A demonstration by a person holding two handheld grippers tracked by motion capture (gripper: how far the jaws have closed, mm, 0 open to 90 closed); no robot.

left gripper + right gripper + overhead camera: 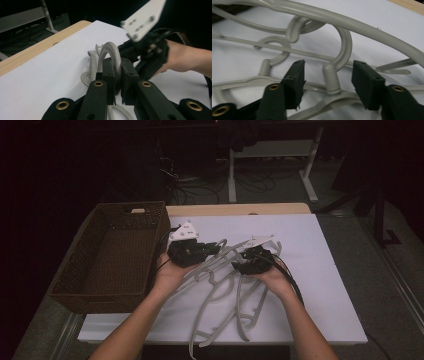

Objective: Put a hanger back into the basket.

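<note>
On the white counter (320,270) in front of me sits a brown wicker basket (107,292) at the left edge, and beside it a tangle of grey plastic hangers (225,295) spread between my two hands.

To do this step well, I judge I should keep one hanger pinned steady with the left and close the right squarely on a single neck, so that it lifts free without dragging its neighbours.

My left gripper (118,77) is clenched on the curved hook of one hanger (110,51), its fingers (108,75) pressed against both sides of it.

My right gripper (328,77) is partly open; its fingers (295,80) straddle the neck of another hanger (330,80) just below the hook, standing clear of it on either side.
</note>
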